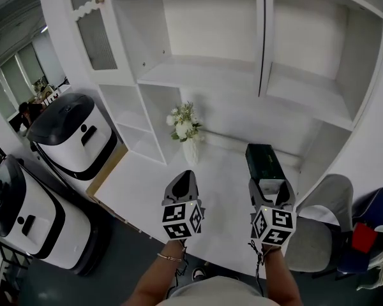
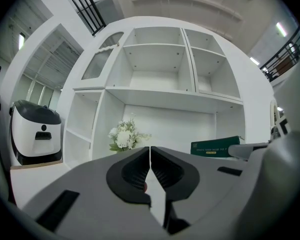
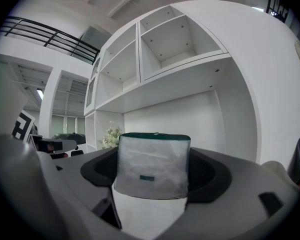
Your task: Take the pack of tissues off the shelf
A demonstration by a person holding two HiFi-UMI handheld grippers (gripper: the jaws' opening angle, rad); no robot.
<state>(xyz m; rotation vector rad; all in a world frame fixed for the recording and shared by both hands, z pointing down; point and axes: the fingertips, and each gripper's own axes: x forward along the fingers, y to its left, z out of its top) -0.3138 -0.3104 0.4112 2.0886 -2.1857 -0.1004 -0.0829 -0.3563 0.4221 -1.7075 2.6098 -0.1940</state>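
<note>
The pack of tissues [image 1: 263,160], dark green on top with a clear white end [image 3: 153,166], lies on the white lowest shelf [image 1: 210,177] at the right. My right gripper [image 1: 270,185] is shut on its near end, a jaw against each side of the pack [image 3: 153,166]. My left gripper [image 1: 182,178] hovers over the shelf left of it, shut with nothing between its jaws [image 2: 150,153]. From the left gripper view the pack [image 2: 215,147] shows as a green edge at the right.
A white vase of white flowers [image 1: 186,131] stands behind the left gripper. Open white shelf compartments [image 1: 204,62] rise above, with a glass door [image 1: 92,24] at the upper left. Two white-and-black machines [image 1: 70,132] [image 1: 25,215] stand left; a grey chair [image 1: 319,228] stands right.
</note>
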